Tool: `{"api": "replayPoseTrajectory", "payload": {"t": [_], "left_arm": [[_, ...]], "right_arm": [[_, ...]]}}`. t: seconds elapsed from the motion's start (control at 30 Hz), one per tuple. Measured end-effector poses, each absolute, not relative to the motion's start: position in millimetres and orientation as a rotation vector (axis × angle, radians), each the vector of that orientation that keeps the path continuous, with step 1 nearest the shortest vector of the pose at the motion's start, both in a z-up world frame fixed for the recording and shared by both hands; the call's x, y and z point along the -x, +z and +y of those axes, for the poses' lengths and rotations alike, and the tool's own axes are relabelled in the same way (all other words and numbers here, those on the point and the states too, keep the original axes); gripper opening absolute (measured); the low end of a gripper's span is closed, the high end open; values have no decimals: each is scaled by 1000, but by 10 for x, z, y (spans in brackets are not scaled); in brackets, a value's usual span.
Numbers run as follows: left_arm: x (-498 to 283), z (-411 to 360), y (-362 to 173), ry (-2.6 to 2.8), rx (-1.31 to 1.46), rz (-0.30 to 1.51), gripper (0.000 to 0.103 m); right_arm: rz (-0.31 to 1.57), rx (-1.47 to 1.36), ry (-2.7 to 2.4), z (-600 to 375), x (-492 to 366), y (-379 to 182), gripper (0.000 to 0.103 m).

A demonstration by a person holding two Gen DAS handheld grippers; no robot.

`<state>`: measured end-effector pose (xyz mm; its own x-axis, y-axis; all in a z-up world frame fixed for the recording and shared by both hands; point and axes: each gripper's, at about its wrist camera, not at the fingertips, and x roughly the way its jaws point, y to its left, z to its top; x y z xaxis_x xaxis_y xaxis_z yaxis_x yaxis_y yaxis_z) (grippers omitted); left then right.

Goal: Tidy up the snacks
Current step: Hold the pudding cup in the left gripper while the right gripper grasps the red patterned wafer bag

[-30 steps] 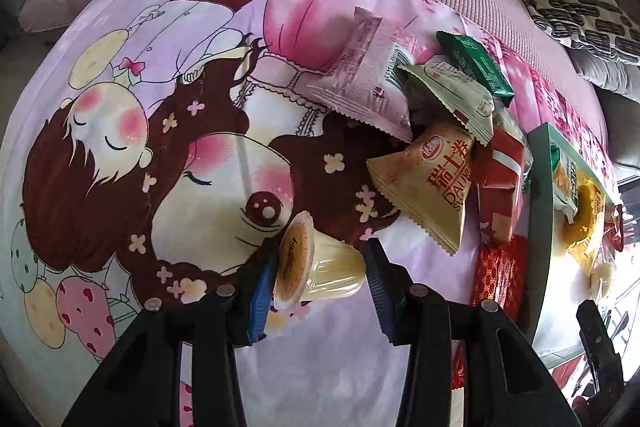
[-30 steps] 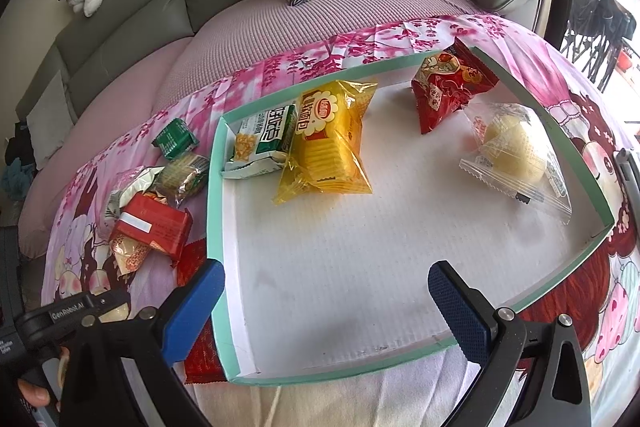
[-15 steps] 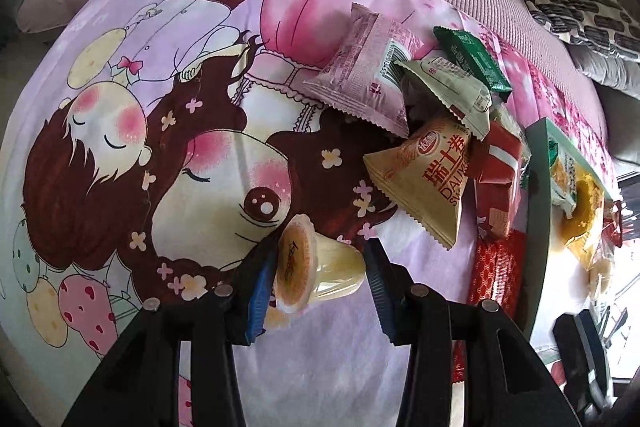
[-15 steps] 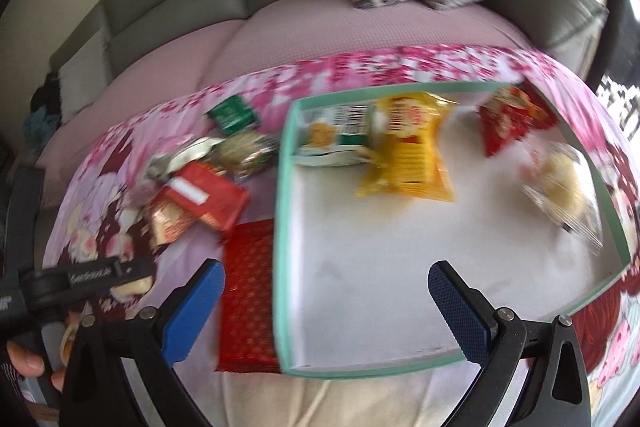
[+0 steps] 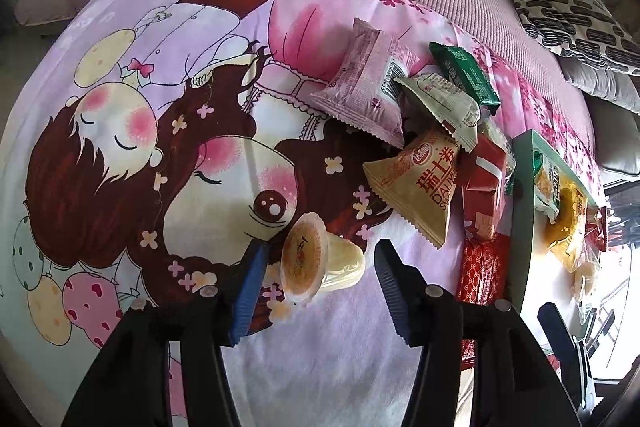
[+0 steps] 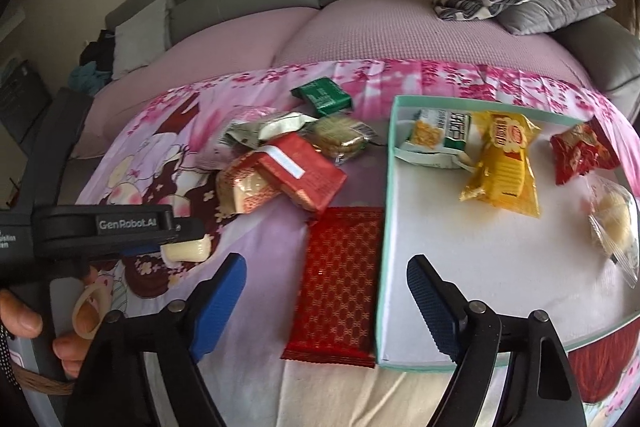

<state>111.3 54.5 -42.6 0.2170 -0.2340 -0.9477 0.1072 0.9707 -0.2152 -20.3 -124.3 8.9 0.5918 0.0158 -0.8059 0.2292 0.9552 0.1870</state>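
Note:
A yellow jelly cup (image 5: 320, 259) lies on its side on the cartoon cloth between the pads of my left gripper (image 5: 320, 247). Those jaws are opening, with a gap on both sides of the cup. In the right wrist view the same cup (image 6: 186, 249) pokes out under the left gripper (image 6: 108, 227). My right gripper (image 6: 326, 261) hovers over a flat red patterned packet (image 6: 340, 279) beside the teal-rimmed white tray (image 6: 386, 227). Its jaws are closing and touch nothing.
The tray holds a green-white packet (image 6: 440, 135), a yellow packet (image 6: 504, 163), a red bag (image 6: 580, 155) and a clear bun bag (image 6: 612, 219). Left of it lies a pile: red packet (image 6: 300, 171), gold roll (image 6: 244, 187), green packet (image 6: 324, 97). A hand (image 6: 24, 323) grips the left handle.
The left jaws have widened and let go of the jelly cup. The right gripper has swung left from over the tray to over the red patterned packet, and its jaws have narrowed.

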Motion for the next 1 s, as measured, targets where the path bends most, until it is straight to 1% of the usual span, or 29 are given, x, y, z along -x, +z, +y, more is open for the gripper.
{"api": "replayPoseTrajectory", "payload": {"t": [0.1, 0.2, 0.3, 0.87, 1.0], "left_arm": [[-1113, 553, -430, -240, 114, 1336, 57], [-1115, 547, -420, -247, 115, 1334, 57], [-1115, 544, -414, -252, 122, 1335, 57], [-1120, 552, -402, -262, 148, 1336, 57], [-1119, 556, -400, -261, 148, 1335, 57]], "right_arm": [[938, -271, -110, -1193, 191, 77, 80], [953, -255, -94, -1142, 171, 46, 71], [978, -229, -84, -1083, 143, -2, 69], [1103, -16, -224, -835, -29, -244, 68], [1122, -9, -233, -794, -109, -290, 68]]}}
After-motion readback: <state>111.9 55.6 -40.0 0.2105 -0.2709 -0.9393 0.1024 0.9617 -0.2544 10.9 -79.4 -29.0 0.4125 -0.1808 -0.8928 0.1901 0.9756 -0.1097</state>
